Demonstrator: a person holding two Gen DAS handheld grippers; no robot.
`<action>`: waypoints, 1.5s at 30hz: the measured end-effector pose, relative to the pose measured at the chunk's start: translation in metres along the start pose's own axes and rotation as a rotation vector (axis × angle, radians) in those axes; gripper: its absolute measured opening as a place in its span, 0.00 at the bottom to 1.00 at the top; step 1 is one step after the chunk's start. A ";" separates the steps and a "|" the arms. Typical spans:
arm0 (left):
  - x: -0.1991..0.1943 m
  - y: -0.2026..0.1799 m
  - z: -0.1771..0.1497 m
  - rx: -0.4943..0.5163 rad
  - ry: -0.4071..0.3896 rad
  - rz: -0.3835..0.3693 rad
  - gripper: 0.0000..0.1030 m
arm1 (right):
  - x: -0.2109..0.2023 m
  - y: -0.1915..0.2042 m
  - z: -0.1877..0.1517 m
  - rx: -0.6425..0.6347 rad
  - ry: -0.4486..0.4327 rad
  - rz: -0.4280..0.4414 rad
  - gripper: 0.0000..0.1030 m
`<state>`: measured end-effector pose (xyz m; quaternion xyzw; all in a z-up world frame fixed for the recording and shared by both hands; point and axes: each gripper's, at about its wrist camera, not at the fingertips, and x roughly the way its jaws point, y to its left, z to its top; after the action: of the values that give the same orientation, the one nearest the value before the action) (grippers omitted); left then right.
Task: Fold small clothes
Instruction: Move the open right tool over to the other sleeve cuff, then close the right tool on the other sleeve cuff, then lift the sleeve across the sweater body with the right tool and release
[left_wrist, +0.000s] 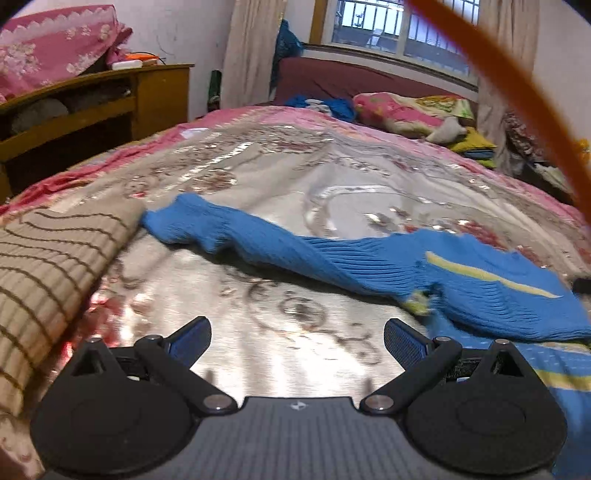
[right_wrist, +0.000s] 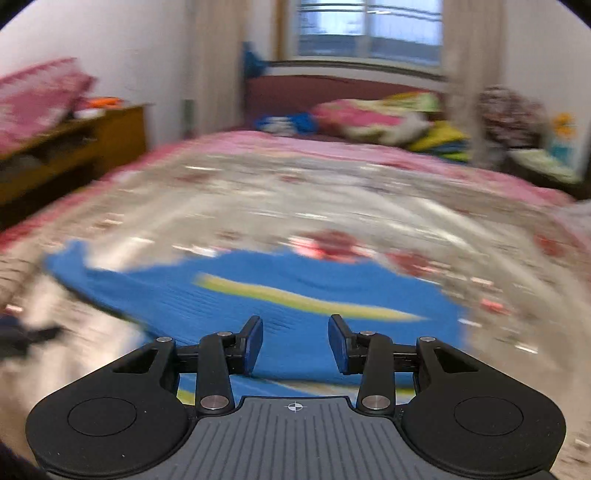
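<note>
Blue ribbed knitwear, a small sweater (left_wrist: 461, 273) crossed by a yellow stripe, is spread on a glossy floral bedspread (left_wrist: 295, 177), lying ahead and right of the left gripper (left_wrist: 297, 343), whose jaws are held wide apart and empty. It is seen directly beyond the right gripper (right_wrist: 295, 343), jaws parted with nothing clamped. Heavy blur obscures the right view; a striped beige garment (left_wrist: 48, 258) is cut off at left.

Blue ribbed knit sweater (left_wrist: 480, 280) with yellow stripe, spread flat on bed, one sleeve stretched sideways
</note>
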<state>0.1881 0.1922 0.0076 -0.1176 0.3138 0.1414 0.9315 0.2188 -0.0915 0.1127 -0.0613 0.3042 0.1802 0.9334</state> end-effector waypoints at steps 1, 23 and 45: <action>0.001 0.004 0.000 -0.007 0.004 -0.001 1.00 | 0.006 0.013 0.007 -0.007 0.004 0.048 0.38; 0.033 0.057 0.008 -0.031 0.036 0.022 0.98 | 0.227 0.249 0.090 -0.130 0.289 0.446 0.38; 0.038 0.065 0.008 -0.053 0.019 0.016 0.98 | 0.163 0.211 0.131 -0.006 0.144 0.457 0.07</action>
<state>0.1997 0.2626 -0.0177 -0.1412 0.3198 0.1557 0.9239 0.3337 0.1819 0.1208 -0.0062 0.3755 0.3830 0.8440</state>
